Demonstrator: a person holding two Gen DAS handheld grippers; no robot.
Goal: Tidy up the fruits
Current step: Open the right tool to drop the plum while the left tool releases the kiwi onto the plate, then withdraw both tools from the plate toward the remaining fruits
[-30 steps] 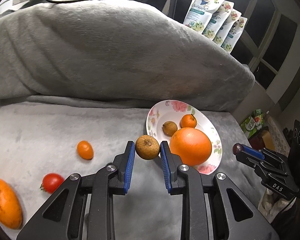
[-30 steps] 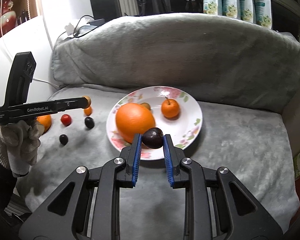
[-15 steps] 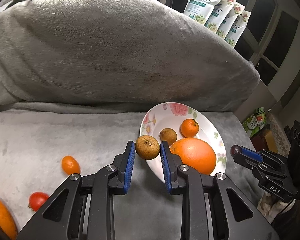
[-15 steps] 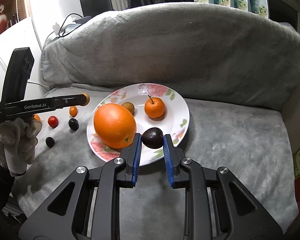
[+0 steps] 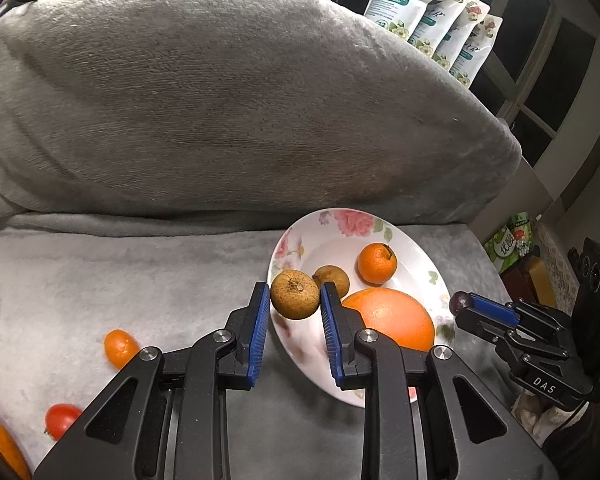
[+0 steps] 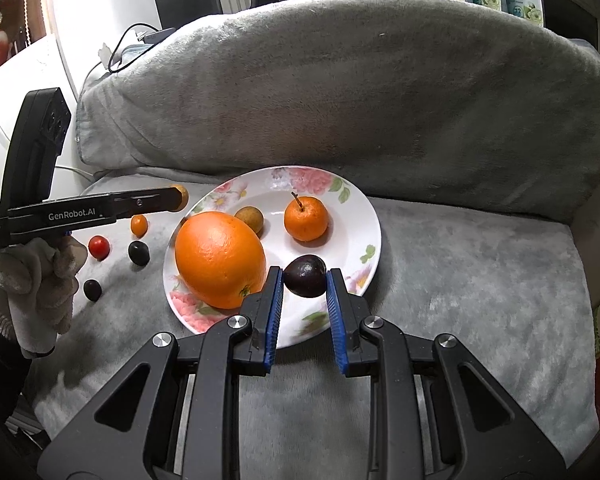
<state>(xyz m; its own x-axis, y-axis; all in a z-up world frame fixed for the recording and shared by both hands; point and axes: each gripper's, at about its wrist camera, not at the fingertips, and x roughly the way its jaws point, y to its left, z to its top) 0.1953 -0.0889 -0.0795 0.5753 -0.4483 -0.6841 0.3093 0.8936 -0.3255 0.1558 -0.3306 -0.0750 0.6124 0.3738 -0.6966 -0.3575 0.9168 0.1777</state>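
My left gripper (image 5: 295, 300) is shut on a brown longan (image 5: 295, 294) and holds it above the near-left rim of the floral plate (image 5: 340, 232). My right gripper (image 6: 305, 280) is shut on a dark plum (image 6: 305, 275) over the plate's near right part (image 6: 370, 220). On the plate lie a large orange (image 6: 220, 254), a small mandarin (image 6: 306, 218) and another longan (image 6: 249, 219). A kumquat (image 5: 120, 347), a cherry tomato (image 5: 62, 420) and two dark fruits (image 6: 138, 252) lie on the grey blanket left of the plate.
A large grey cushion (image 5: 220, 100) rises behind the plate. Several floral pouches (image 5: 432, 20) stand behind it on the sill. Part of a big orange fruit (image 5: 0, 448) shows at the far left edge. The blanket's right edge drops off near a bag (image 5: 508, 240).
Both grippers have moved further over the plate with their fruits still held. The plate and its fruit appear nearer in both views.
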